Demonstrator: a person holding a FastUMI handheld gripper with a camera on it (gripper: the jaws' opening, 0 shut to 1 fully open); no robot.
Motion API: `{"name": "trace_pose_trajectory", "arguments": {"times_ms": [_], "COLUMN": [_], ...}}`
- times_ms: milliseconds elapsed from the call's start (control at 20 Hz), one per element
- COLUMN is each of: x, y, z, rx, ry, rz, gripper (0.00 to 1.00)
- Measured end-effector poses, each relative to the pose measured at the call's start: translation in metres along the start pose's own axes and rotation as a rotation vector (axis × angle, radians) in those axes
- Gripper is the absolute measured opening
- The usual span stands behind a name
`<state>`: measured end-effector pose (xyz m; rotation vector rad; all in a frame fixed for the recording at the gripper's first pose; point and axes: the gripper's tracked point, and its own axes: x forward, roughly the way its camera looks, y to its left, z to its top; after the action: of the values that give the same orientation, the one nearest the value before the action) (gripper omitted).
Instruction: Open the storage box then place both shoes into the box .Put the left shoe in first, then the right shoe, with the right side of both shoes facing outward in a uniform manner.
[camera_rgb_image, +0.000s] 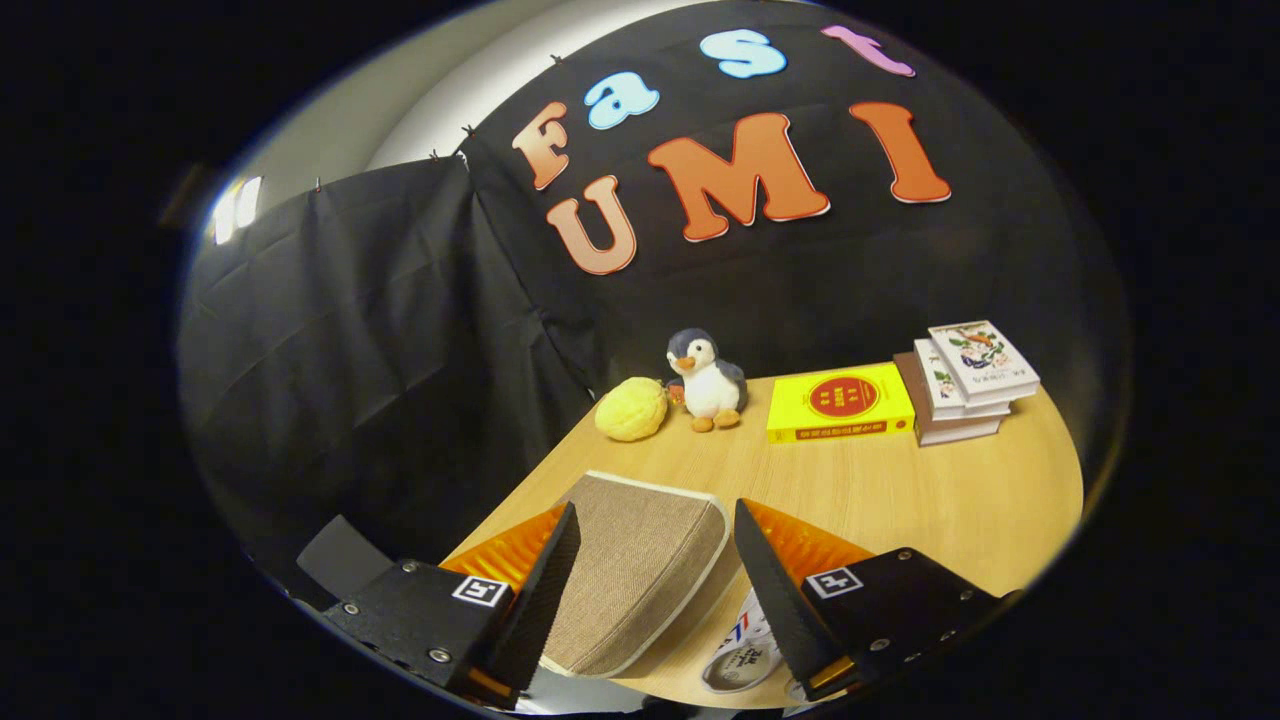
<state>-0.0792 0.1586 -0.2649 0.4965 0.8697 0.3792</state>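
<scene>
Your gripper (655, 520) hangs above the near end of the wooden table (930, 500) with its fingers spread wide apart, gripping nothing. Between those two fingers you've got the storage box (640, 580), a fabric-covered box with a woven tan top and pale piping round the edge; its lid lies flat and closed. It sits at the near left corner of the table, and from up here you're looking down on its top face, the box spanning most of the gap from one finger to the other. Whether either finger brushes its edge, I can't tell.

Down by your right finger, just beside the box's near right corner, there's a white shoe (742, 660) on the table, with a red and blue mark on its side. Your finger covers part of it, so which shoe of the pair it is, I can't tell.

Past the fingers, bare wood runs on up the middle of the table. Then, along the far edge against the black cloth wall, you have a row: a yellow, bumpy, rounded plush thing (632, 408) at the left, a plush penguin (708, 380) standing upright just beside it, a yellow book (840, 402) with a red circle on its cover lying flat further right, and beyond that a stack of books (965, 385), three or so, piled slightly askew at the far right corner.
</scene>
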Motion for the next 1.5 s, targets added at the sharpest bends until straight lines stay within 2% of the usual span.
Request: {"name": "trace_pose_trajectory", "arguments": {"times_ms": [200,400,600,850,1200,1350,1500], "x": [0.017,0.034,0.049,0.061,0.079,0.078,0.067], "y": [-0.004,-0.004,-0.007,0.004,0.008,0.01,0.008], "z": [-0.042,-0.078,-0.104,-0.12,-0.146,-0.142,-0.132], "rx": [0.052,0.194,0.265,0.378,0.523,0.607,0.597], "ry": [0.114,0.216,0.283,0.316,0.402,0.405,0.386], "rz": [0.028,0.069,0.077,0.144,0.17,0.185,0.178], "gripper": [0.94,0.95,0.95,0.95,0.95,0.95,0.91]}}
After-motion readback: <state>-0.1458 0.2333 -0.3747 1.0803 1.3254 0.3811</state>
